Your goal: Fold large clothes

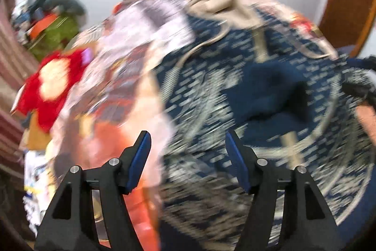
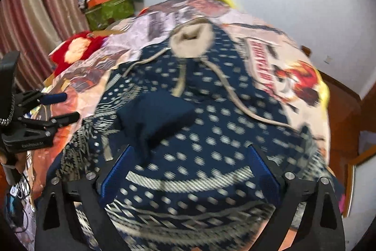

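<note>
1. Garment (image 2: 211, 124): navy, pale dotted print with patterned bands, beige hood lining and drawcords. Lies spread on the bed, over a printed cover (image 2: 277, 58), hood end far from both cameras.
2. A plain navy flap (image 2: 157, 119) lies over the garment's middle. Could be a sleeve or a folded panel; cannot tell which.
3. Right gripper (image 2: 190, 171): fingers apart, nothing between them, above the near hem area. Contact with the cloth cannot be judged.
4. Left gripper (image 1: 188, 161): fingers apart, empty, over the garment's left edge where it meets the cover. The left view is heavily motion-blurred.
5. Judgement: fold is at an early stage; most of the garment is still flat and open.
6. Risk: fingers closing at the left edge may pinch the cover with the garment, since the two overlap there; lifting would then drag the bedding.
7. Risk: a loose drawcord (image 2: 239, 100) trails across the chest; it may snag a finger or get trapped in the fold.
8. Risk: grabbing only the top layer near the hem would leave the lower layer behind and skew the fold.
9. Red plush toy (image 2: 75, 51) lies at the bed's far left, well apart from the garment.
</note>
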Demonstrator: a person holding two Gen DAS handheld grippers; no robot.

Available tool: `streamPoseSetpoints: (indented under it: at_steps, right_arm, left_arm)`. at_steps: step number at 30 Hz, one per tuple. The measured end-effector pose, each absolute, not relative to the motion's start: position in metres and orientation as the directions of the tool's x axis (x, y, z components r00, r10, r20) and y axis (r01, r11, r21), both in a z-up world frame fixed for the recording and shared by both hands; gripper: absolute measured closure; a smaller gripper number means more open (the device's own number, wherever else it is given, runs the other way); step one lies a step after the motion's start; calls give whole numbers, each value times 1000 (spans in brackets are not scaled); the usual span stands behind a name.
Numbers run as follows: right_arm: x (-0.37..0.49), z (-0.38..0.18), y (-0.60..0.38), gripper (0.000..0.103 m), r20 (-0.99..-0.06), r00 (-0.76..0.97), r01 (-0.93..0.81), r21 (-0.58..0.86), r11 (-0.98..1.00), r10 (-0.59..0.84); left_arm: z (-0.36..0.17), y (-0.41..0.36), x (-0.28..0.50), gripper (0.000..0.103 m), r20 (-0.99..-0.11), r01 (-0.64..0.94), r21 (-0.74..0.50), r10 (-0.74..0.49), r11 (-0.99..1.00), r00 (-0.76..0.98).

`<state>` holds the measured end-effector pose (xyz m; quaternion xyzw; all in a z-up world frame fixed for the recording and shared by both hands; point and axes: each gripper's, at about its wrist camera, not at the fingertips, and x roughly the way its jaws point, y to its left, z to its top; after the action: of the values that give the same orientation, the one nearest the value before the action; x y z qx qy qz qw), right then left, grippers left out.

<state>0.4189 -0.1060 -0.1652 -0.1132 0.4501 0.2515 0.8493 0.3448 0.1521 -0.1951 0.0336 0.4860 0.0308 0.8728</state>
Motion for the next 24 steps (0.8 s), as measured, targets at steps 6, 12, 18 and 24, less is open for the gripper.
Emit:
streamPoseSetpoints:
  at_steps: [6, 12, 18, 24]
  right_arm:
    - [419, -179, -32, 14, -835, 441, -633, -28, 774, 330]
    - [417, -202, 29, 14, -858, 416, -725, -113, 679, 301]
    - [424, -248, 61, 20, -910, 355, -768, -154, 621, 213]
    - [432, -278, 64, 39, -918, 375, -770, -230, 595, 131]
  left_arm:
    - [-242, 200, 326, 38, -899, -82, 57, 87, 995, 430]
    - [-276, 208, 317, 38, -921, -73, -7, 22, 997, 389]
    - [-281, 202, 311, 38, -914, -33, -9, 5, 999, 406]
    - [-282, 198, 324, 38, -903, -26, -30, -15, 999, 428]
